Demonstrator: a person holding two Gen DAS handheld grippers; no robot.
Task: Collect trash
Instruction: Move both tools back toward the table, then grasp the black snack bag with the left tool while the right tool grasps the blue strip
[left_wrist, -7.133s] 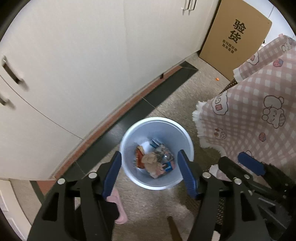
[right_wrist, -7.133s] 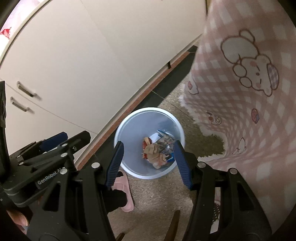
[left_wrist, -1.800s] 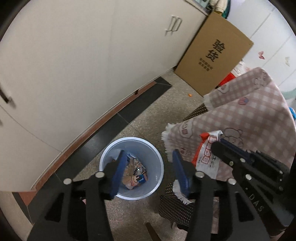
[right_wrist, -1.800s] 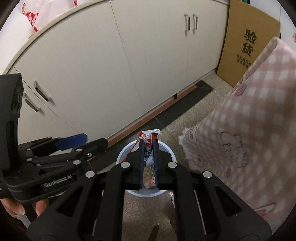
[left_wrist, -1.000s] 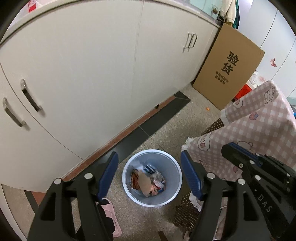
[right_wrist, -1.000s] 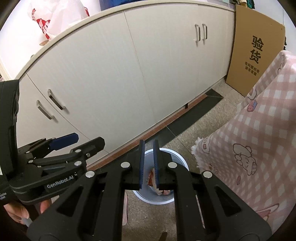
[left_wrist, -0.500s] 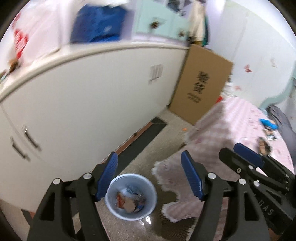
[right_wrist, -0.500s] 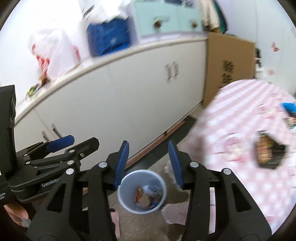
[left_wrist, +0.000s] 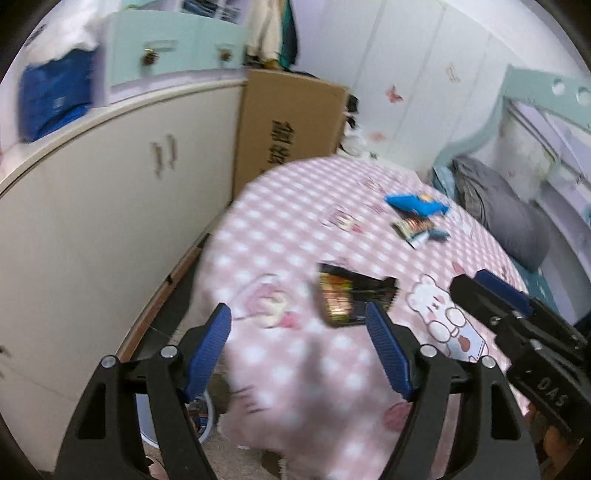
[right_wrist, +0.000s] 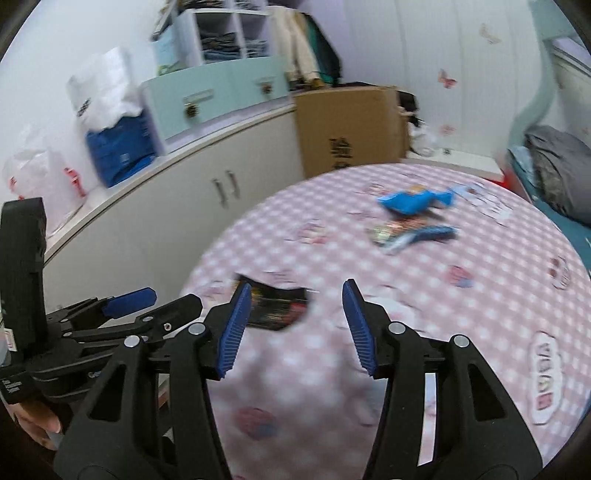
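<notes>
Left gripper (left_wrist: 298, 345) jaws opening, empty; bin (left_wrist: 207, 417) in left view only; right gripper (right_wrist: 291, 325) jaws opening, empty

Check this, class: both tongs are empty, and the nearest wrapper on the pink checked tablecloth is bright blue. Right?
Not quite. The nearest wrapper is black, as the right wrist view shows; the blue wrapper lies farther back. Both the left tongs and right tongs are empty.
</notes>
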